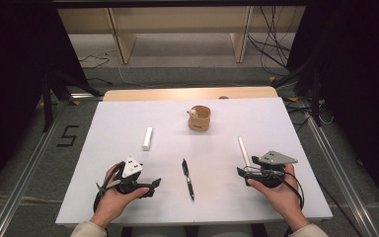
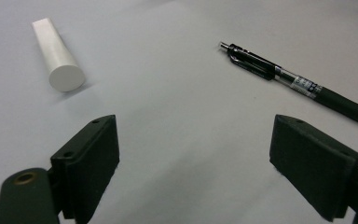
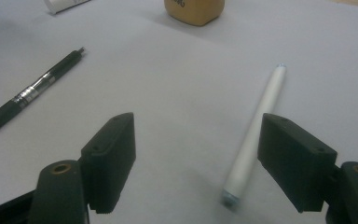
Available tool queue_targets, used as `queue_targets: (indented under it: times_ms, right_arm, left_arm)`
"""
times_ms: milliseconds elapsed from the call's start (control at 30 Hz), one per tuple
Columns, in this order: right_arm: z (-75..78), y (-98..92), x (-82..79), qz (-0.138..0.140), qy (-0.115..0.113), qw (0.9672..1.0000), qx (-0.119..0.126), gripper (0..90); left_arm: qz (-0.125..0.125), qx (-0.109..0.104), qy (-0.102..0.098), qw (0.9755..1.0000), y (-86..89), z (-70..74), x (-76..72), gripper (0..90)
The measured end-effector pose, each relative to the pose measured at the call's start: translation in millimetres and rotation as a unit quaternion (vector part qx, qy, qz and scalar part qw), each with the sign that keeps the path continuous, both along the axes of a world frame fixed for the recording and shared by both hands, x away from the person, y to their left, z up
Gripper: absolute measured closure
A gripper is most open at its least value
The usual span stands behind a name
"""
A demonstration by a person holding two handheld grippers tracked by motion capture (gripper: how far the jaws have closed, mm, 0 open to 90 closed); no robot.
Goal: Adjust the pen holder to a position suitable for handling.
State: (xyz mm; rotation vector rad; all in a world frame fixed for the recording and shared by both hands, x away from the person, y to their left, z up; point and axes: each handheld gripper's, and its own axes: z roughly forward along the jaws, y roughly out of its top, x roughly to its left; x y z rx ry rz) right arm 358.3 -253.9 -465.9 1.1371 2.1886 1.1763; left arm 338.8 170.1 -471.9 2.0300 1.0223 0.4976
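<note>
dark curtains hang at both sides of the room, with pale wooden shelving legs and loose black cables on the grey floor beyond a white rectangular table top that has a strip of bare wood along its far edge. at the near left corner a person's left hand holds the left gripper, which rests low on the table with its two black jaws spread wide apart and nothing between them; in the left gripper view only bare white surface lies in the gap. ahead of it, toward the middle of the left half, lies a short white plastic tube with a flat round end, well apart from the jaws. near the centre a black click pen with a clear barrel section lies on the table between the two grippers, touching neither. farther back, just right of centre, stands a small tan cup-shaped holder with something pale at its rim, too small to make out, possibly a little figure. right of that, a slim white stick with bluish tips lies lengthwise, its near end reaching the right gripper. the right hand holds that gripper with jaws released and wide; in the right gripper view the stick lies on the table between them, close to one jaw, not pinched.
</note>
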Motion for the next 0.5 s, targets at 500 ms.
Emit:
queue_targets:
  times_ms: [500]
  right_arm:
    - [0.2,-1.6,-0.7,-0.002,-0.006,1.0,-0.004,26.5]
  left_arm:
    - [0.002,0.002,-0.001,1.0,-0.9,-0.1,0.0,15.8]
